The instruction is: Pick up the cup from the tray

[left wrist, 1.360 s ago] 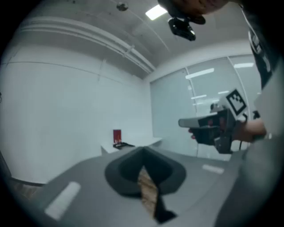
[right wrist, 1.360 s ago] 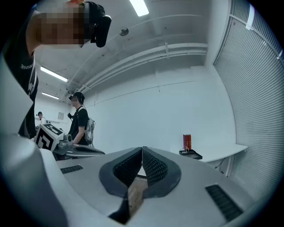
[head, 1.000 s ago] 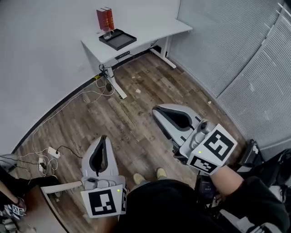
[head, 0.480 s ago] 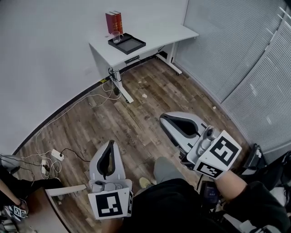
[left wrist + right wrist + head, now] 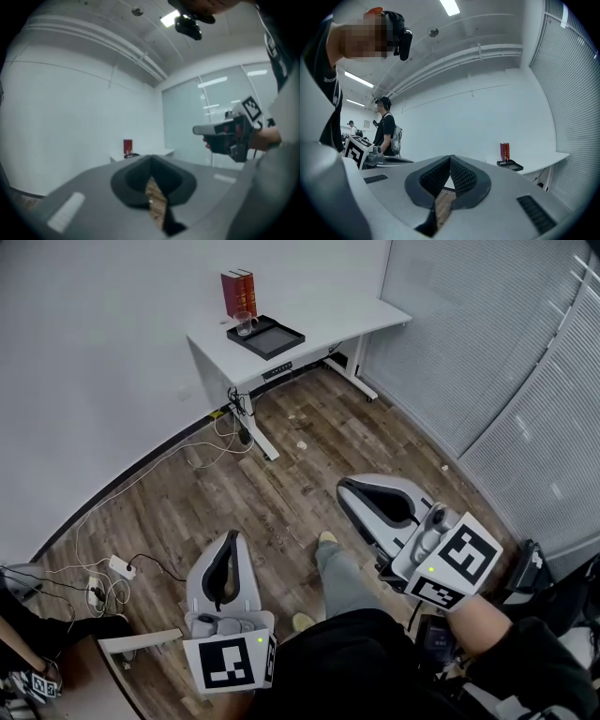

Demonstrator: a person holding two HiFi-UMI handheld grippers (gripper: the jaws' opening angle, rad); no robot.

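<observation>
A clear cup (image 5: 244, 326) stands at the back corner of a black tray (image 5: 276, 339) on a white desk (image 5: 356, 317), far across the room. Red books (image 5: 238, 293) stand behind the cup. In the right gripper view the tray (image 5: 511, 165) and books (image 5: 505, 151) show small at the right. Both grippers are low and near my body, far from the desk. My left gripper (image 5: 230, 536) is shut with nothing in it; its jaws meet in its own view (image 5: 151, 160). My right gripper (image 5: 345, 487) is also shut and holds nothing (image 5: 450, 158).
Wooden floor lies between me and the desk. Cables and a power strip (image 5: 120, 568) trail along the left wall. Slatted blinds (image 5: 525, 390) line the right side. My leg and shoe (image 5: 328, 540) are stepping forward. Another person (image 5: 386, 129) stands at the left in the right gripper view.
The desk has come slightly nearer and lower in the head view as I walk. A leg has swung forward between the grippers. Both grippers stay shut.
</observation>
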